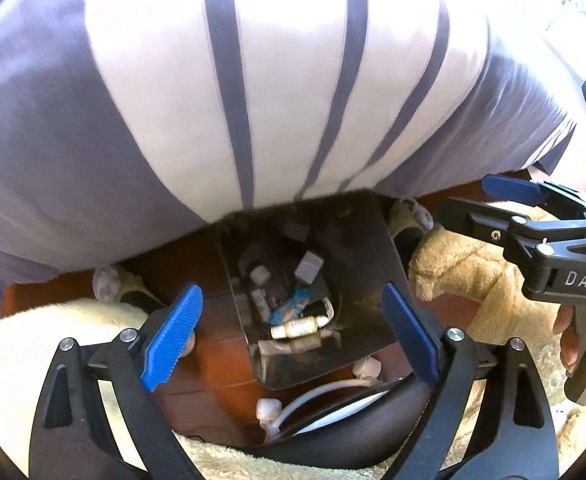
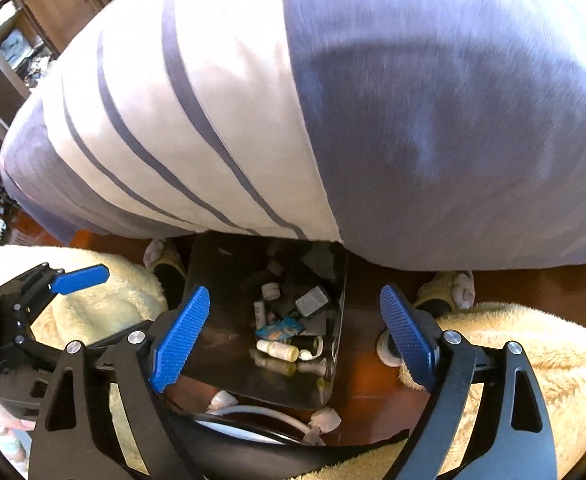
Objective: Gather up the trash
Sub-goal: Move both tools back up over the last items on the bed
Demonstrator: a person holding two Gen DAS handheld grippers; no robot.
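- The left gripper [image 1: 293,332], black with blue ribbed pads, is hanging with its jaws spread wide and nothing between them, pointing straight down over the bin, probably because it is carrying no load just now.
- The right gripper [image 2: 295,334], the same black-and-blue build, is also gaping wide and holding nothing, aimed at the same opening.
- The dark, glossy rectangular trash bin [image 1: 357,248] is standing on the reddish wooden floor [image 1: 213,360], right under both tools, so anything let go would be falling in.
- The collected trash is lying at the bin's bottom: a small cream bottle with a label [image 1: 297,327], a blue crinkled wrapper [image 1: 289,308], and a grey square packet [image 1: 308,267] among other small bits.
- White crumpled scraps [image 1: 268,407] are sitting on the floor just outside the bin's near edge, likely pieces left to gather.
- A cream fluffy rug [image 2: 533,344] is flanking the bin on both sides.
- A grey-and-white striped fabric bulk [image 1: 253,80], seemingly bedding, is overhanging the bin's far rim.
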